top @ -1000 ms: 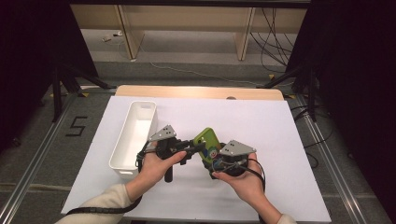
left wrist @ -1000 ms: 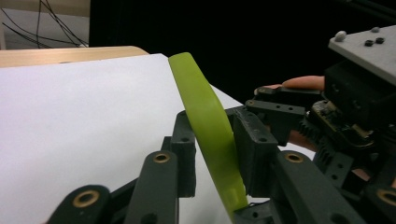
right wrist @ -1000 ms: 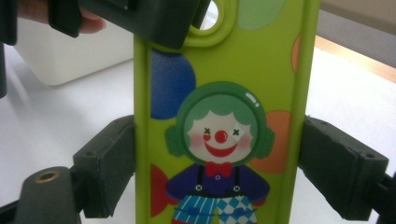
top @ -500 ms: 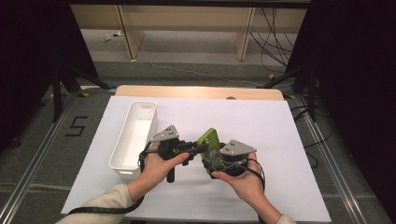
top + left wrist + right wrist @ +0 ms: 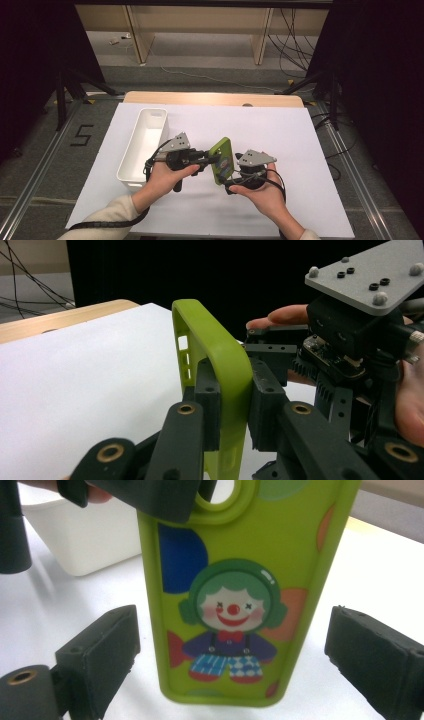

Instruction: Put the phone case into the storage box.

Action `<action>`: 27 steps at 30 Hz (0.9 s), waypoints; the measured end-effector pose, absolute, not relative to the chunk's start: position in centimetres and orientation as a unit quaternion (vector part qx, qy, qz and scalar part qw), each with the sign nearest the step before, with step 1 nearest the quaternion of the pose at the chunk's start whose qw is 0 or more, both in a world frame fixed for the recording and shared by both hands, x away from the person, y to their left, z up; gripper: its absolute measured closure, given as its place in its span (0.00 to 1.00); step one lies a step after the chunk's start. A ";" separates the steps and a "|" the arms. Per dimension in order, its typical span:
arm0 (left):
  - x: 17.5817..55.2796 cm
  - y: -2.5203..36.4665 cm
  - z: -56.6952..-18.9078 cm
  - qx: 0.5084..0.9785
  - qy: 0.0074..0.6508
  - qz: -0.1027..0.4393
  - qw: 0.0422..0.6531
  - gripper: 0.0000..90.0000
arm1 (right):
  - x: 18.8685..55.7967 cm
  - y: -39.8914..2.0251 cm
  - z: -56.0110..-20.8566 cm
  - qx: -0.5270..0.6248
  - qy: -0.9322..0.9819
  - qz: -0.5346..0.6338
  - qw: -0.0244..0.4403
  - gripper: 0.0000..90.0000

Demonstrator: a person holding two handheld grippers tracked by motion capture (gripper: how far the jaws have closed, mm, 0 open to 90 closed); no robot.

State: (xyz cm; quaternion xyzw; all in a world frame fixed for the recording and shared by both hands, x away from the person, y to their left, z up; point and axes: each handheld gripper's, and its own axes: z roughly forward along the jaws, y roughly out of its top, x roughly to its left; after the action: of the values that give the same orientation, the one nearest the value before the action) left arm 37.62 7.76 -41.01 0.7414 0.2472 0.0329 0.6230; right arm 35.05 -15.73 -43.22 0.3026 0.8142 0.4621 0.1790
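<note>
With the right gripper jaws just spread wide of it, the green phone case hangs solely from the left gripper — clamped on its edge — and could twist loose.

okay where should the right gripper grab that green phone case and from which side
Judging by its pose, grip the phone case across its two long edges near the free lower end, coming straight at its printed back. The left gripper is shut on the edge by the camera hole, so that end is taken. The right gripper already stands open with a jaw at each long edge.
</note>
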 end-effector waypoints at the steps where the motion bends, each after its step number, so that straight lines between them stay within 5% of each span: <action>1: 37.6 7.8 -41.0 0.742 0.245 0.033 0.623 0.86 | 35.1 -15.7 -43.2 0.303 0.814 0.462 0.179 0.09; 27: 37.3 8.7 -40.5 0.764 0.200 0.004 0.613 0.86 | 34.3 -19.3 -44.1 0.278 0.826 0.468 0.146 0.13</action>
State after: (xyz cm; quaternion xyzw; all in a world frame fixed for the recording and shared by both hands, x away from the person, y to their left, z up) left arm 37.31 8.74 -40.46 0.7644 0.2004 0.0040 0.6128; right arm 34.32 -19.34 -44.05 0.2782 0.8257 0.4684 0.1464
